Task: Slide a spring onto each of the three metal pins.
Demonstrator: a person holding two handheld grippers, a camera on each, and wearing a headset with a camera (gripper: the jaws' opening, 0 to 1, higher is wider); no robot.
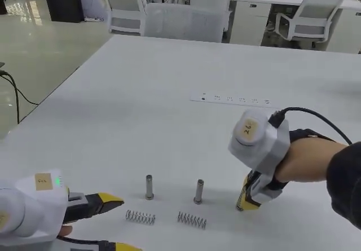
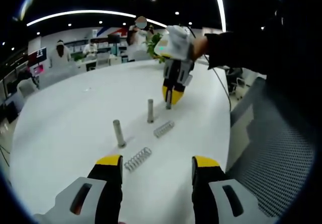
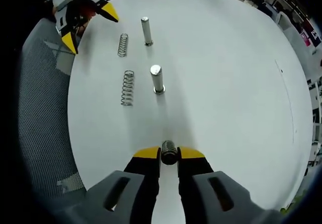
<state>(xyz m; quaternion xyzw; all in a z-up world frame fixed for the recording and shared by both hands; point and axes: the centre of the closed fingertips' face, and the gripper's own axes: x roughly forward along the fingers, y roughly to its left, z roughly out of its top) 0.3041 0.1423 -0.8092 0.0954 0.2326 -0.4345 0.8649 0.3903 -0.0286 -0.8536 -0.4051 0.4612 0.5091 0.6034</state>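
Closest in the head view, the left hand-held gripper [image 1: 119, 223] hovers low, jaws spread and empty, aimed at the loose parts, probably staged for the next pick. The tabletop [image 1: 169, 82] carries the work near its front edge. The right hand-held gripper [image 1: 247, 200] points down at it, jaws closed on the held spring [image 3: 169, 153], apparently to seat it; whether a pin stands inside cannot be told. The first pin [image 1: 149, 187] and the second pin [image 1: 198, 191] stand upright and bare, leaving access from above. The first loose spring [image 1: 140, 217] and the second loose spring [image 1: 192, 220] lie flat, one just before each pin.
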